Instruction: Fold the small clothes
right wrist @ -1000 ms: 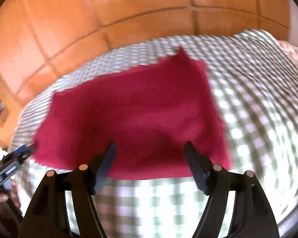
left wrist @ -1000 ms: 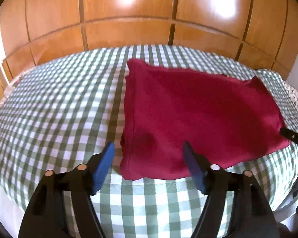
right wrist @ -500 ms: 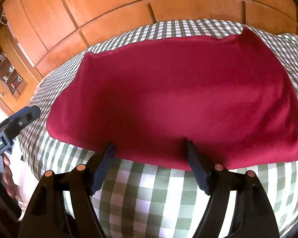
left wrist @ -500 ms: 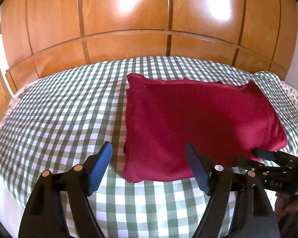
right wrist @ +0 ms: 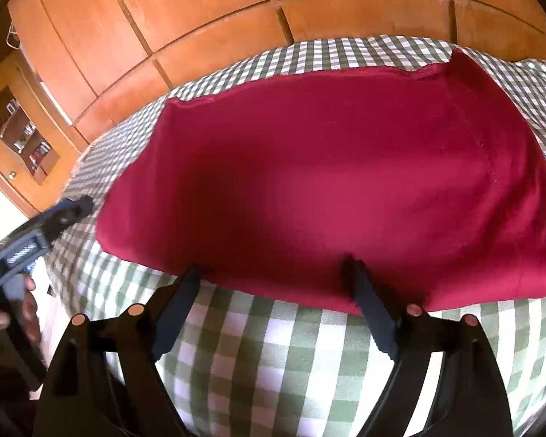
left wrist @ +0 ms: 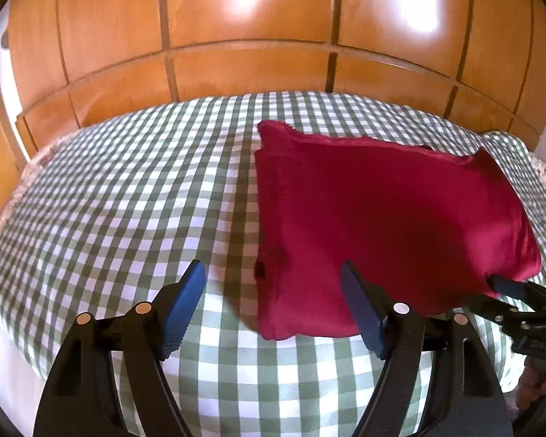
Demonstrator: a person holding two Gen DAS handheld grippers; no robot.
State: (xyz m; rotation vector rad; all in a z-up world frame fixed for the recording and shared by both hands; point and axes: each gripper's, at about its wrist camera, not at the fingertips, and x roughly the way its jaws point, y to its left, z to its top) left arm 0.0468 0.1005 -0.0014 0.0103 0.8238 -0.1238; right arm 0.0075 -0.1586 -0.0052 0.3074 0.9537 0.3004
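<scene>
1. Red cloth (left wrist: 382,218) lies flat on the checked bed (left wrist: 127,200), at 1 o'clock from your left gripper (left wrist: 273,302)
2. Both grippers' fingers stand wide, empty; right gripper (right wrist: 273,287) is at the near hem
3. Next, probably pinch the near edge and fold it toward 12 o'clock

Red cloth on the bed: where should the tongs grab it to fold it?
Probably the near edge. The red cloth lies flat on the checked sheet, and that edge sits right at both open tongs, left at its left corner, right further along. Come in low from the near side and pinch there.
</scene>
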